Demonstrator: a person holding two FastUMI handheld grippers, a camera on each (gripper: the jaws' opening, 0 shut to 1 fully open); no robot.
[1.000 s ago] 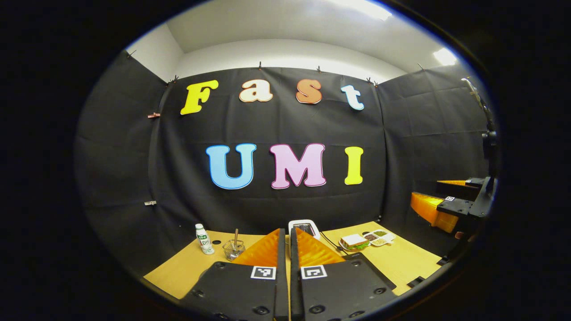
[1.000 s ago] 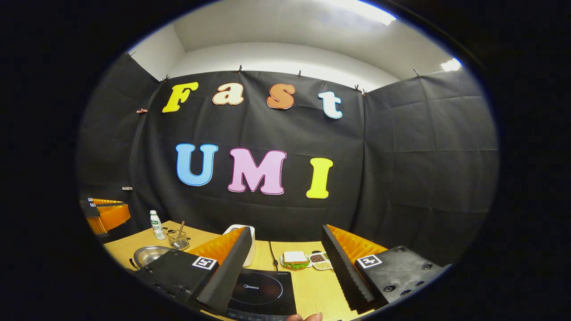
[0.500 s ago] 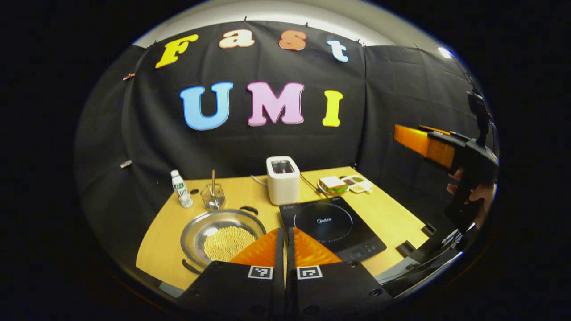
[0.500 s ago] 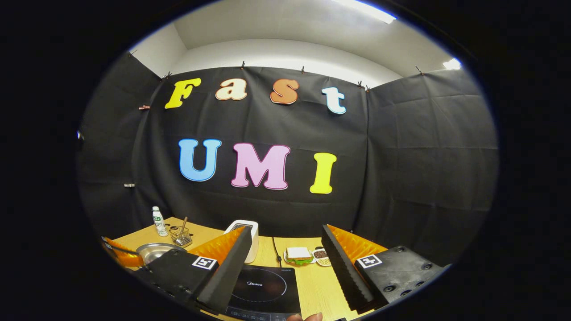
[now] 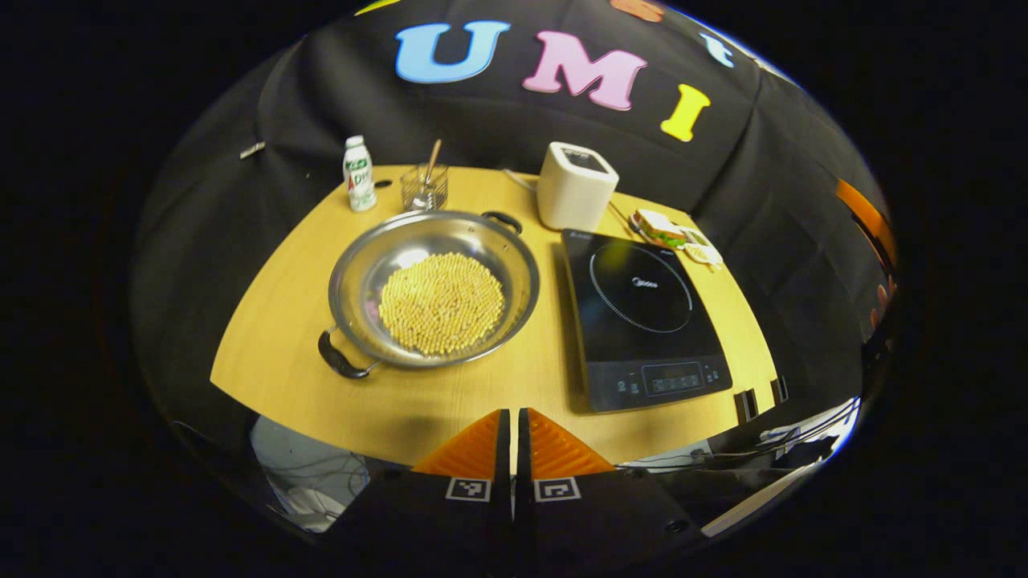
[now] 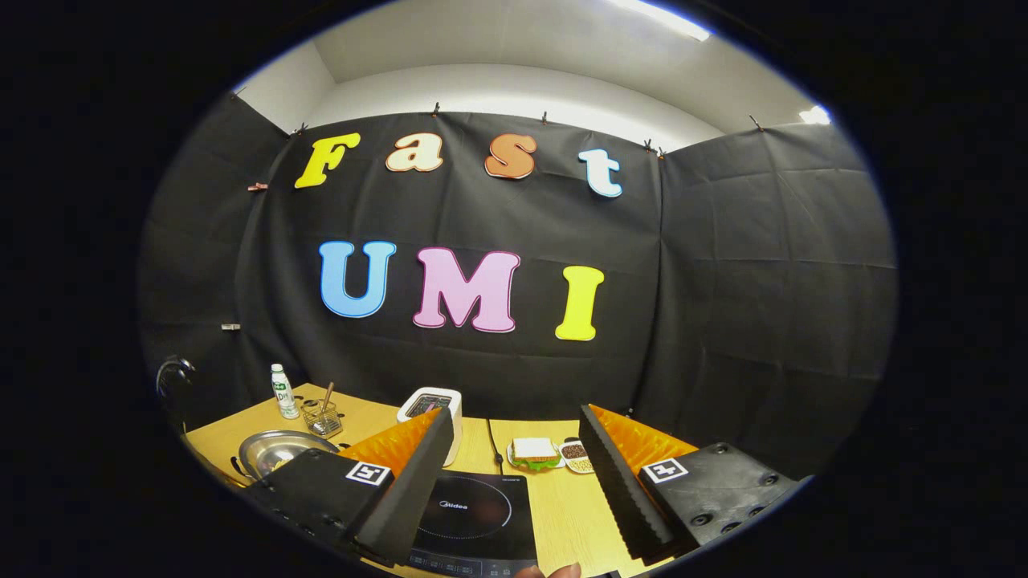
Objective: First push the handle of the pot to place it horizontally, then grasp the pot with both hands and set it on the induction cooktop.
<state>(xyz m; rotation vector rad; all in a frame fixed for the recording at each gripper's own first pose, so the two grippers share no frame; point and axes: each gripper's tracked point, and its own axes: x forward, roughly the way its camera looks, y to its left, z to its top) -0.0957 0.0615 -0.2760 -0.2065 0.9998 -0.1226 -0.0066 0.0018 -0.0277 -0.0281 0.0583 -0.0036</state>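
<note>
Above the bench, both grippers clear of the pot

On the bench [image 5: 482,401] sits the pot [image 5: 434,289], just left of the induction cooktop [image 5: 642,313] and apart from it, heaped with pale beans, untouched. Handles set on a diagonal, near handle [image 5: 341,360] toward the front-left edge, far handle [image 5: 502,219] toward the toaster [image 5: 574,186]: likely why the push comes first, to square them for a two-sided hold. Held high over the front edge, left gripper [image 5: 512,417] with fingers clenched together on nothing, probably to nudge as one blunt tip. Farther right, above the cooktop, right gripper [image 6: 514,449] spread wide and empty, seemingly waiting for the grasp
</note>
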